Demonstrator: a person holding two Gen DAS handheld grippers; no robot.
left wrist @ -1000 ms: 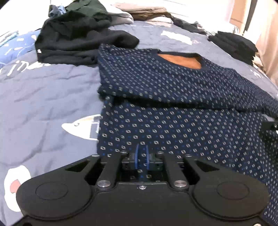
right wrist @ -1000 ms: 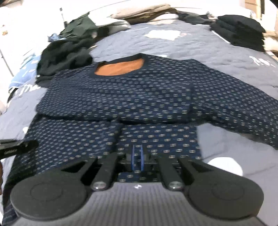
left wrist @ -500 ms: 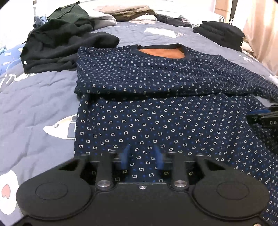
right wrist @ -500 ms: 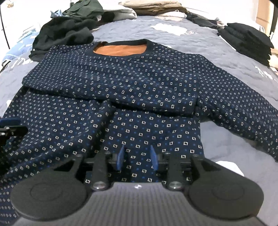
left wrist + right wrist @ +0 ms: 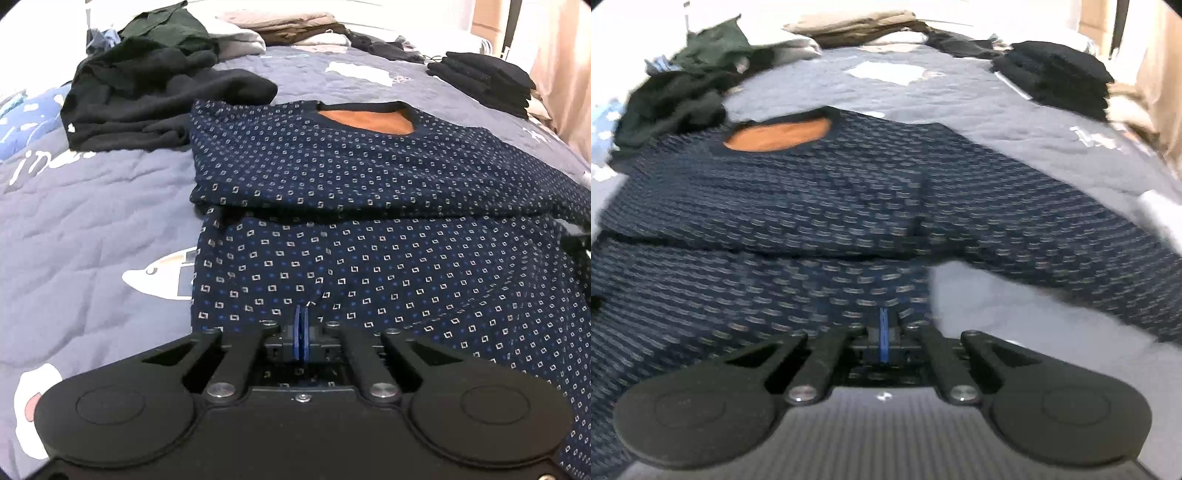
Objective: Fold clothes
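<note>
My left gripper and right gripper — both just closed — pinch the navy sweater's hem.

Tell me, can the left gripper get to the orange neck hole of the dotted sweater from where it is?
Probably yes. The left gripper sits shut on the navy sweater at its near hem, and the orange neck opening lies at the far end with only flat fabric between. It would have to let go first.
</note>
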